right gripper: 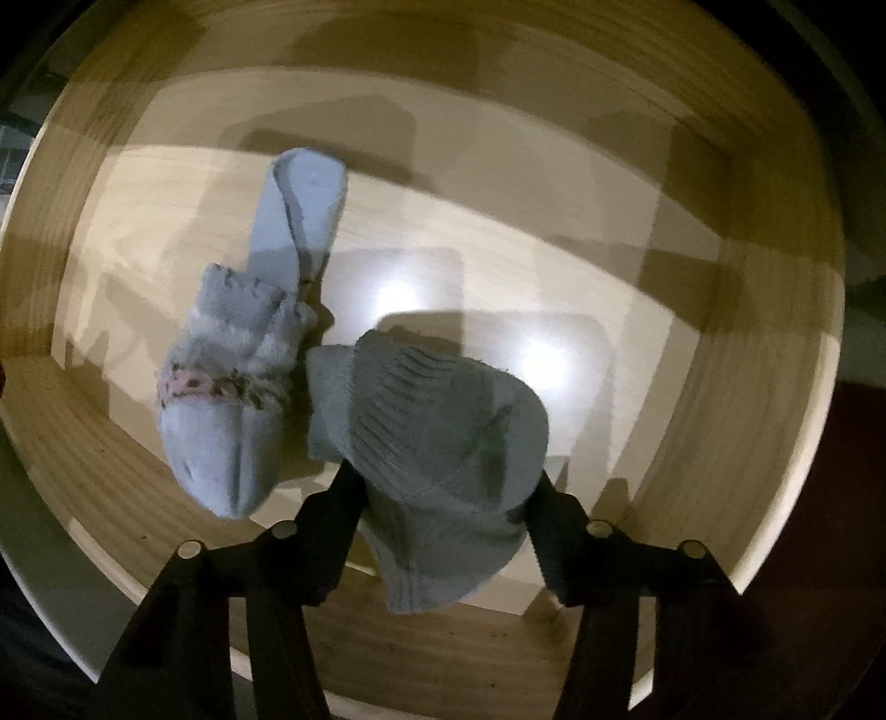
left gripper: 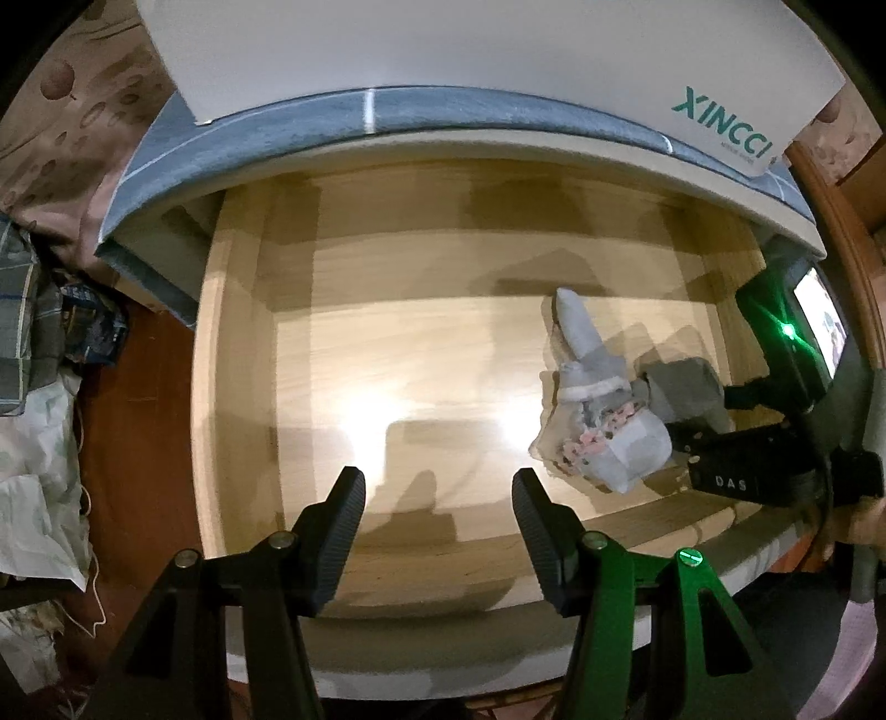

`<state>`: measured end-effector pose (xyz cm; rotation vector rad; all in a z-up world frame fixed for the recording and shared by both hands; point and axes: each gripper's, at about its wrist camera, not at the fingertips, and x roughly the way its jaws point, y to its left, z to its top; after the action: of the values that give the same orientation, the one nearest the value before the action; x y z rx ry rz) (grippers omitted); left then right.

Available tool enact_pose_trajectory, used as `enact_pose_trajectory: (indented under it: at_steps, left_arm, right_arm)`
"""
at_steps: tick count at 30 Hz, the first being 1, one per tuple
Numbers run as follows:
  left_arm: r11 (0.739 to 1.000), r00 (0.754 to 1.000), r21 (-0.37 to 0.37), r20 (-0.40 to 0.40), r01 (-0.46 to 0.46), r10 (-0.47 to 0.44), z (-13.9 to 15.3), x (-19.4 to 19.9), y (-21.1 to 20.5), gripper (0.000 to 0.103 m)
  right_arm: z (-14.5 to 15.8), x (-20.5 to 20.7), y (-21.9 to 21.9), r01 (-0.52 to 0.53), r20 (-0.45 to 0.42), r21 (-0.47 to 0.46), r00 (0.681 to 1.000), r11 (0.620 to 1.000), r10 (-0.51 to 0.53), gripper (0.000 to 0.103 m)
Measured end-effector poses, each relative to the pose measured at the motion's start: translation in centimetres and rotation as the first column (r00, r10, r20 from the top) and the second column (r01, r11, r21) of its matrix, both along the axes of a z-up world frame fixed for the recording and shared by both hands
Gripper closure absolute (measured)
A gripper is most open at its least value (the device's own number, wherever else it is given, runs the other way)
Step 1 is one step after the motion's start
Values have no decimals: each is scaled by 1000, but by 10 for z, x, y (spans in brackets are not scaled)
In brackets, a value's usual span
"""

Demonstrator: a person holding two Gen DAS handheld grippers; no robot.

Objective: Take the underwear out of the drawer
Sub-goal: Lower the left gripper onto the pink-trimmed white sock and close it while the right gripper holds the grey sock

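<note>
The open wooden drawer (left gripper: 249,343) fills both views. Pale blue-grey knitted garments, sock-like with a pink-flecked band (right gripper: 221,387), hang in a bunch at the drawer's right side (left gripper: 598,421). My right gripper (right gripper: 443,487) is shut on the grey ribbed piece (right gripper: 437,421) and holds the bunch just above the drawer floor; it shows in the left wrist view as a black body (left gripper: 736,471) reaching in from the right. My left gripper (left gripper: 437,509) is open and empty over the drawer's front edge, left of the bunch.
A white board marked XINCCI (left gripper: 498,50) and a grey-blue ledge (left gripper: 332,116) overhang the drawer's back. Crumpled cloth and bags (left gripper: 39,387) lie on the dark red floor at left. A lit screen (left gripper: 825,321) is at far right. The drawer floor (right gripper: 554,232) is bare wood.
</note>
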<state>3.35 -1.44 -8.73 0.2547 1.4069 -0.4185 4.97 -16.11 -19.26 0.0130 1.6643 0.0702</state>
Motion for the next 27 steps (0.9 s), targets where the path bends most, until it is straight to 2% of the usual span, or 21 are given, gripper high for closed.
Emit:
enact_pose_trajectory:
  at_steps: [4, 6, 13, 16, 21, 26, 27]
  left_arm:
    - [1000, 1000, -7, -7, 5, -5, -1, 0, -9, 47]
    - [1000, 1000, -10, -14, 1, -2, -2, -1, -16, 47]
    - [999, 999, -26, -38, -26, 25, -5, -5, -42, 47]
    - [998, 998, -42, -45, -35, 33, -7, -6, -53, 47]
    - [992, 990, -84, -109, -95, 86, -19, -1, -69, 47]
    - [989, 979, -82, -173, -123, 107, -36, 0, -84, 47]
    - [989, 978, -78, -178, -126, 111, -39, 0, -86, 47]
  right_arm:
    - [-7, -13, -17, 38, -26, -7, 999, 999, -38, 56]
    - [-4, -15, -20, 38, -28, -1, 999, 999, -38, 61]
    - [-3, -13, -20, 34, -29, -13, 999, 999, -34, 62]
    - [-6, -26, -24, 35, -20, -6, 999, 999, -35, 62]
    - [-5, -35, -24, 38, -5, 5, 999, 999, -38, 62]
    - [-7, -35, -26, 39, -2, 7, 999, 999, -39, 62]
    - [-15, -35, -24, 40, -1, 9, 999, 999, -40, 62]
